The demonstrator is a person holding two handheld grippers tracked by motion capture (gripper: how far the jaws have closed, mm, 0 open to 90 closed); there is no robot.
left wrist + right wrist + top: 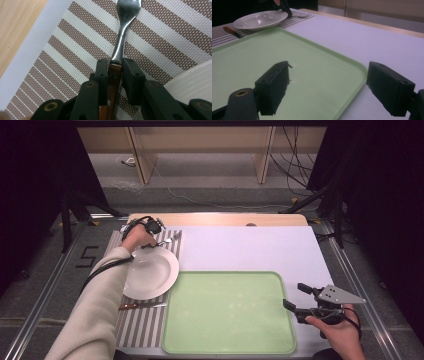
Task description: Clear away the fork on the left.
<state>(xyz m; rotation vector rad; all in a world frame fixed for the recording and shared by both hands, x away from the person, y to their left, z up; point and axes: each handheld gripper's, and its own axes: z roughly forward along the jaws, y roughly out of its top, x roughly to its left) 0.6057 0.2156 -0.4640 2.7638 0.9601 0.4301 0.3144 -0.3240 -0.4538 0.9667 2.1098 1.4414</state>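
Black left gripper [115, 72] pinches fork [122, 32] — seemingly flat on mat [75, 50].

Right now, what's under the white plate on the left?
The white plate sits on the striped placemat, whose stripes show around it. A knife lies on the mat at the plate's near edge, and the left hand-held gripper grips the fork beyond it. Whatever lies beneath the plate is covered.

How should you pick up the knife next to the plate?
Grip the knife by its brown wooden handle, coming straight down from above. It lies flat on the striped mat, so the gripper's jaws should close across the handle's narrow width. The plate sits close on one side and the green tray is just past the blade tip, so a sideways approach looks cramped.
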